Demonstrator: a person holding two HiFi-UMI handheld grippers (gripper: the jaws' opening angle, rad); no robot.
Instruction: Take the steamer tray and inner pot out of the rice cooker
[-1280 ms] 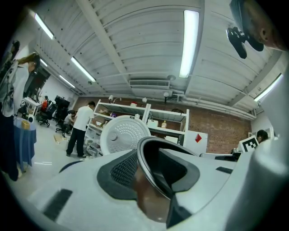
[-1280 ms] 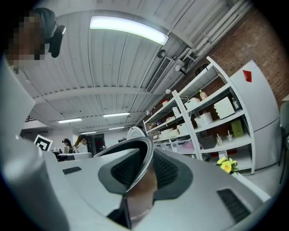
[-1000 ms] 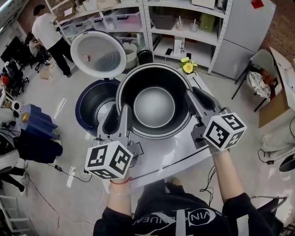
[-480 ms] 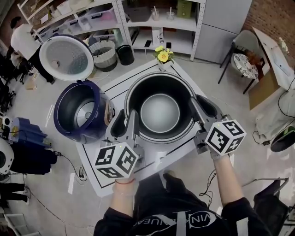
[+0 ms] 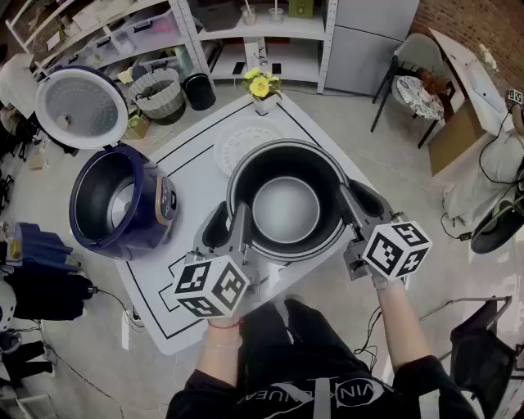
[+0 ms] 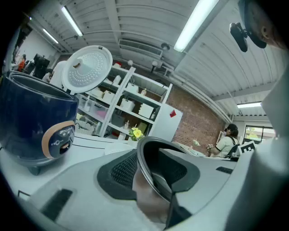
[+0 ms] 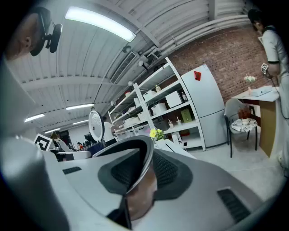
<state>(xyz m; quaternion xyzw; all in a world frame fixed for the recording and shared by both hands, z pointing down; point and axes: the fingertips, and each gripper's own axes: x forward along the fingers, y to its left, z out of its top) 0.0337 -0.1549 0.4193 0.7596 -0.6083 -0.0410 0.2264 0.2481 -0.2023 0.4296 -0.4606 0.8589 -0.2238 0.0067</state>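
The dark metal inner pot [image 5: 285, 209] hangs above the white table [image 5: 184, 168], empty, and both grippers hold it by its rim. My left gripper [image 5: 229, 225] is shut on the rim's left side, which runs between its pads [image 6: 149, 167]. My right gripper [image 5: 355, 204] is shut on the right side of the rim [image 7: 143, 164]. The blue rice cooker [image 5: 115, 204] stands at the table's left with its lid [image 5: 80, 106] swung up and its cavity empty. The white perforated steamer tray [image 5: 244, 139] lies flat on the table, partly hidden behind the pot.
A small vase of yellow flowers [image 5: 260, 88] stands at the table's far corner. Shelving [image 5: 246, 24], a wire basket [image 5: 157, 92] and a black bin [image 5: 199, 90] are behind. A chair [image 5: 417, 90] and a desk [image 5: 463, 90] stand to the right.
Both grippers have carried the pot away from the rice cooker, to the right and lower over the table. The cooker now stands apart at the left and the steamer tray has come into view.
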